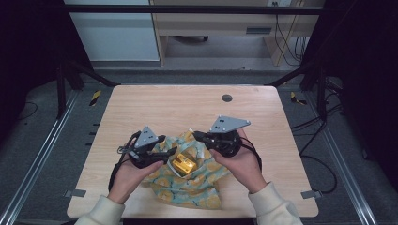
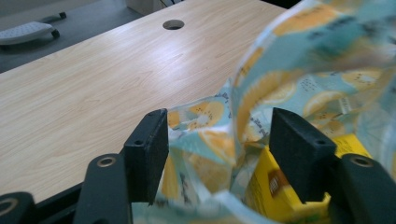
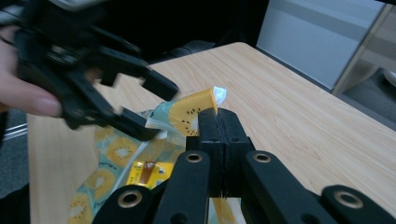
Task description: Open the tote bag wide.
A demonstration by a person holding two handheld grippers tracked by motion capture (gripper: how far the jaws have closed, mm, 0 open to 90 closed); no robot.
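Right claw (image 3: 218,122): jaws pressed fully together, a corner of the printed cloth (image 3: 187,109) pinched between the pads and lifted off the tabletop (image 3: 299,116). The corner is seen sticking up just above the jaw tips in the right gripper view. In the high view this claw (image 1: 196,135) is carried in the person's right hand (image 1: 239,161), at the upper right edge of the cloth.

Left claw (image 2: 219,140): jaws parted, a fold of the cloth (image 2: 210,135) standing between them; neither pad is seen pressing on it. The right-hand jaw is set against the yellow box (image 2: 275,191). In the high view this claw (image 1: 171,154) is held in the left hand (image 1: 129,176), at the left edge of the cloth.

Cloth (image 1: 197,185): pale blue with a yellow fruit-slice print, crumpled, lying near the front edge of the tabletop (image 1: 187,103) between the two hands, partly gathered around the box.

Yellow box (image 1: 183,163): small, lying in the middle of the cloth, between the two claws, its top uncovered.

Tabletop: light wood, with a round dark grommet (image 1: 227,98) towards the far edge.
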